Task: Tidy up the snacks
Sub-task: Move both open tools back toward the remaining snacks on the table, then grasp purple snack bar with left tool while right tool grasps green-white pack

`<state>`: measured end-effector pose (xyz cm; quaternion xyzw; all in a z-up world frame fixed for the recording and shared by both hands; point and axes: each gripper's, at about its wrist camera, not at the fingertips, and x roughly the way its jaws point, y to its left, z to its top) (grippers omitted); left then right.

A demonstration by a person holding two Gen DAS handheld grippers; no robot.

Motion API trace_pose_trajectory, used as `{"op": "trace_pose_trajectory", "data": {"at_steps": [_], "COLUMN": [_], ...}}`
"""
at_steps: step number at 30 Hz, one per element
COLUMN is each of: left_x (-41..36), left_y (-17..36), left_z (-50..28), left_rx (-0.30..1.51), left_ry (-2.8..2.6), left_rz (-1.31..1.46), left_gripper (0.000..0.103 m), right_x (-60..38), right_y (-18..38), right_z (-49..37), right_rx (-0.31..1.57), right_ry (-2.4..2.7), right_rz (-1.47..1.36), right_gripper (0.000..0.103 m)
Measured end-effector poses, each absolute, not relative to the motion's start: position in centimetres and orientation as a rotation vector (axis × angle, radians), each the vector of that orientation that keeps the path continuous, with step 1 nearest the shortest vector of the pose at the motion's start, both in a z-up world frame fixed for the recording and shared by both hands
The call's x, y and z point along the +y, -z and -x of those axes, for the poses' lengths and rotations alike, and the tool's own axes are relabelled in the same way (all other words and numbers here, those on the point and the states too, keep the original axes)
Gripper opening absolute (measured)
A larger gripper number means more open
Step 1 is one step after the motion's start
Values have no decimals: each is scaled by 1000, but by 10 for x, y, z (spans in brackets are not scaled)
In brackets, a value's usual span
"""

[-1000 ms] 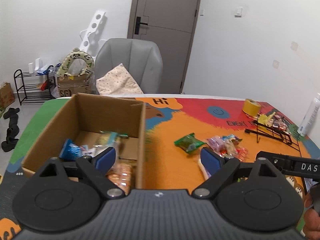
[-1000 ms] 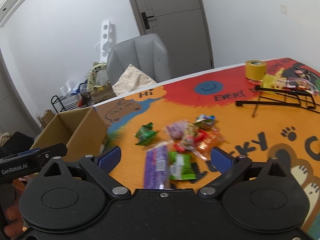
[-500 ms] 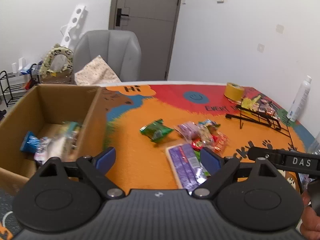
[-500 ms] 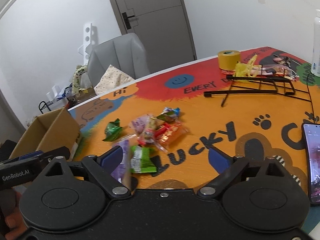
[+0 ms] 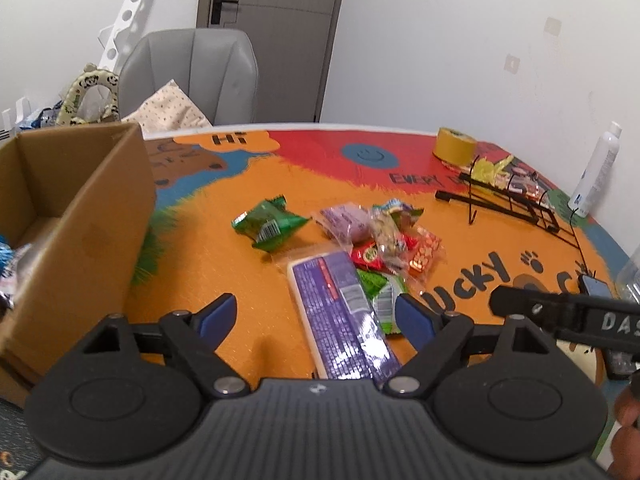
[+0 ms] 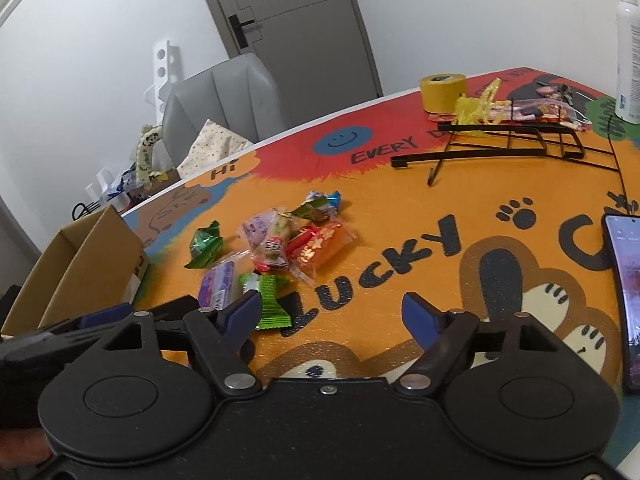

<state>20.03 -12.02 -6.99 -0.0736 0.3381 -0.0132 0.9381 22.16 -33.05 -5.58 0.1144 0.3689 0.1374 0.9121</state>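
Loose snack packets lie in a pile on the orange mat: a long purple pack (image 5: 340, 304) (image 6: 218, 286), a green packet (image 5: 270, 224) (image 6: 206, 244), a light-green packet (image 6: 268, 300), a red-orange packet (image 6: 320, 250). A cardboard box (image 5: 80, 216) (image 6: 76, 264) stands at the left with snacks inside. My left gripper (image 5: 316, 316) is open and empty, just above the near end of the purple pack. My right gripper (image 6: 332, 316) is open and empty, to the right of the pile.
A black wire rack (image 6: 504, 144) with yellow and red packets behind it, a yellow tape roll (image 6: 442, 92) and a white bottle (image 6: 630, 56) stand at the far right. A phone (image 6: 626, 288) lies at the right edge. A grey chair (image 5: 192, 68) stands behind the table.
My left gripper has swung right from over the box to over the snack pile. My right gripper has moved right, away from the pile. Both stayed open.
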Motion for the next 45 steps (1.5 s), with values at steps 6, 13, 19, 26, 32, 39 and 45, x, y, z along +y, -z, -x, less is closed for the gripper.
{"op": "trace_pose_trajectory", "data": {"at_steps": [6, 13, 19, 26, 32, 39, 45], "left_x": [-124, -114, -103, -88, -77, -72, -71], "left_y": [85, 82, 78, 78, 78, 80, 81], "left_z": [-207, -205, -201, -195, -194, -194, -195], "left_rx": [746, 754, 737, 737, 734, 731, 739], "left_ry": [66, 53, 35, 10, -22, -41, -31], "left_rz": [165, 198, 215, 237, 250, 262, 254], "left_gripper": [57, 26, 22, 22, 22, 23, 25], "right_x": [-331, -325, -313, -296, -279, -267, -254], "right_y": [58, 60, 59, 63, 69, 76, 82], "right_z": [-221, -225, -228, -236, -243, -253, -257], "right_rx": [761, 765, 767, 779, 788, 805, 807], "right_ry": [-277, -298, -321, -345, -375, -401, -388], "right_rz": [-240, -266, -263, -260, -248, -244, -200], "right_gripper": [79, 79, 79, 79, 79, 78, 72]}}
